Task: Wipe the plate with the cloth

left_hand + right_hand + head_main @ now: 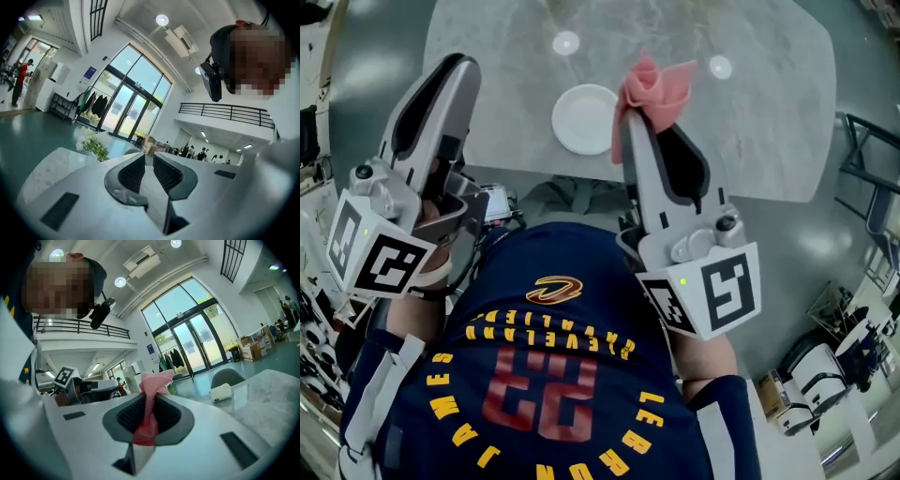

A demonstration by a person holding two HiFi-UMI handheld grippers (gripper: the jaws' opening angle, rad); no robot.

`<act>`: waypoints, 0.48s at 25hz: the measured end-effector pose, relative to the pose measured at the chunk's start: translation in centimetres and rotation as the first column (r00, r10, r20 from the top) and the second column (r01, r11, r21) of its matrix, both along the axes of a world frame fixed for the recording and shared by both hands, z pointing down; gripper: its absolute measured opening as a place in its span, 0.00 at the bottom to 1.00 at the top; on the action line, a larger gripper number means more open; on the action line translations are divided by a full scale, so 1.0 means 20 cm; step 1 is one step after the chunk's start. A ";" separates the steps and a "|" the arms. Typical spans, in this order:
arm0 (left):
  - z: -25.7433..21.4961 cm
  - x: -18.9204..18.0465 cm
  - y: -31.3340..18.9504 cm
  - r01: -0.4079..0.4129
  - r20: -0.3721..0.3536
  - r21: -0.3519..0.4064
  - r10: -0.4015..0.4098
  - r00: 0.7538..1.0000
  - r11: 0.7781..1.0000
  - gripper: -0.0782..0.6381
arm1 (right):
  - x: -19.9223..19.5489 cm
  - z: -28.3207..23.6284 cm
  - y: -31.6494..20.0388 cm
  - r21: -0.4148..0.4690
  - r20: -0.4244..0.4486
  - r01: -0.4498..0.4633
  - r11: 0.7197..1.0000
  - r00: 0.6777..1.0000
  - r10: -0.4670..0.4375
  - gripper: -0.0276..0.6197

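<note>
A white round plate (pixel 584 118) lies near the front edge of the grey marble table (pixel 487 37). My right gripper (pixel 630 114) is raised over the plate's right side, shut on a pink cloth (pixel 656 87) that bunches out above its tip. In the right gripper view the cloth (pixel 153 380) is pinched between the dark pads of the right gripper (pixel 151 414). My left gripper (pixel 461 64) is held up to the plate's left, away from it. Seen in its own view, the left gripper (pixel 149 161) has its jaws close together with nothing between them.
A white tissue box (pixel 220 392) stands on the table with a grey chair (pixel 227 377) behind it. Flowers (pixel 96 145) stand beyond the table's far end. A dark metal frame (pixel 867 159) and white equipment (pixel 825 366) are on the floor to the right.
</note>
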State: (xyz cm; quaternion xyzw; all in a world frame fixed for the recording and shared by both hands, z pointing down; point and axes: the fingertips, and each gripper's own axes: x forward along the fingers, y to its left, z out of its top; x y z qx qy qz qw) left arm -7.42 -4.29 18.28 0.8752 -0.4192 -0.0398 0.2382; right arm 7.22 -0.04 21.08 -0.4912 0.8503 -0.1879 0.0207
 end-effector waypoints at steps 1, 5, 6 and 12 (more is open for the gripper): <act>-0.01 -0.01 0.00 0.001 -0.004 0.006 -0.001 1.000 1.000 0.19 | -0.01 -0.01 0.00 0.005 0.000 0.003 1.000 1.000 -0.003 0.10; -0.01 -0.01 -0.01 0.003 -0.012 0.006 -0.003 1.000 1.000 0.19 | -0.03 -0.04 -0.01 0.023 0.001 0.008 1.000 1.000 -0.008 0.10; -0.02 -0.01 -0.02 0.002 -0.012 0.007 -0.002 1.000 1.000 0.19 | -0.03 -0.04 -0.01 0.026 0.000 0.009 1.000 1.000 -0.009 0.10; 0.00 0.00 0.00 -0.003 -0.006 0.004 0.003 1.000 1.000 0.19 | -0.02 -0.01 0.02 0.018 -0.012 0.009 1.000 1.000 -0.009 0.10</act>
